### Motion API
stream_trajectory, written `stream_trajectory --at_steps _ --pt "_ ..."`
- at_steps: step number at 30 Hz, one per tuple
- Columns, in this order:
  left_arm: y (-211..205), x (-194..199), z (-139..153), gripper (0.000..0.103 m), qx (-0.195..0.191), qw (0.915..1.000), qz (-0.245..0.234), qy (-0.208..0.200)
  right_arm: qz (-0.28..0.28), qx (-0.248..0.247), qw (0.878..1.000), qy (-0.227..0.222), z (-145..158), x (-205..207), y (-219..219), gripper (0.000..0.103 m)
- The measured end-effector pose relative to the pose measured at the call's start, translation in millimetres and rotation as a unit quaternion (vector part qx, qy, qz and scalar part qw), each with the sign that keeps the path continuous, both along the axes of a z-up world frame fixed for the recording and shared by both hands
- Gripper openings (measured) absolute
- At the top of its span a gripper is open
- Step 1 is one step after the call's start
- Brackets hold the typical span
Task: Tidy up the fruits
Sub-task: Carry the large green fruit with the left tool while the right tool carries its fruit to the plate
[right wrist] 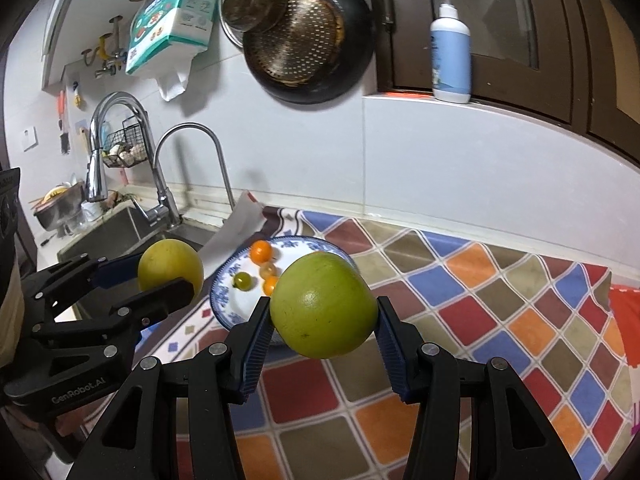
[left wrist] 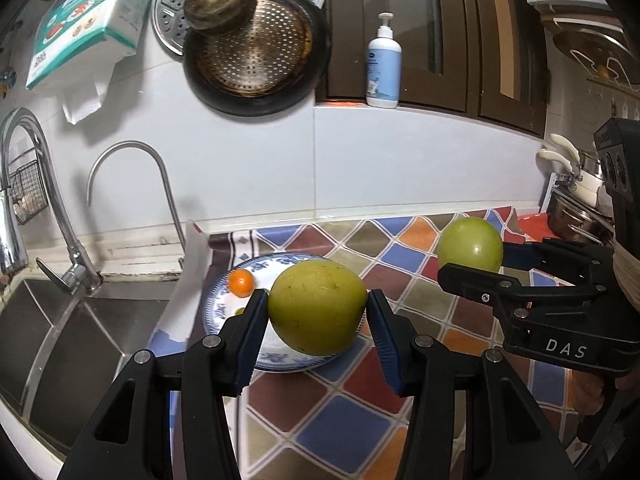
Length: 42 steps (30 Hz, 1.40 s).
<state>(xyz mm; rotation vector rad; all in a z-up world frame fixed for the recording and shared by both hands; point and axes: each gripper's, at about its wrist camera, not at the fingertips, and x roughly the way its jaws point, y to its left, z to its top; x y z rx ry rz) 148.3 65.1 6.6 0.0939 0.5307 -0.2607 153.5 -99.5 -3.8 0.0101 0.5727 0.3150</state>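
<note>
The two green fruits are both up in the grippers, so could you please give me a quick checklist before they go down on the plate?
1. Left gripper clamps its yellow-green fruit on both sides: ok.
2. Right gripper clamps its green fruit on both sides: ok.
3. Both fruits lifted off the patterned cloth: ok.
4. Blue-and-white plate has bare space: ok, on its near part.
5. Small tomatoes sit clear of that space: ok, they lie toward the far rim.
6. Room for both large fruits on the plate: cannot tell.

Both claws [left wrist: 318, 312] [right wrist: 323, 312] clamped, raised.
</note>
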Motion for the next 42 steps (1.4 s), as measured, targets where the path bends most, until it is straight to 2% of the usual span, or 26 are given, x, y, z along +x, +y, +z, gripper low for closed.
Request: stream_trajectory --at_steps 14,21,31,42 --pt "34 31 4 0.05 0.012 0.9998 -0.01 -0.012 -0.001 0.005 1.0 -0.007 2 28 41 0.051" --pt "43 62 -6 0.05 0.022 0.9997 -0.012 0.0 -0.001 0.01 1.0 0.004 -8 57 50 0.051" --pt "53 113 -35 0.05 0.026 0.999 -0.013 0.032 0.015 0.005 0.999 0.041 -35 112 65 0.051" --pt "60 151 -72 0.05 0.038 0.9964 -0.018 0.073 0.03 0.007 0.996 0.079 -69 159 80 0.051"
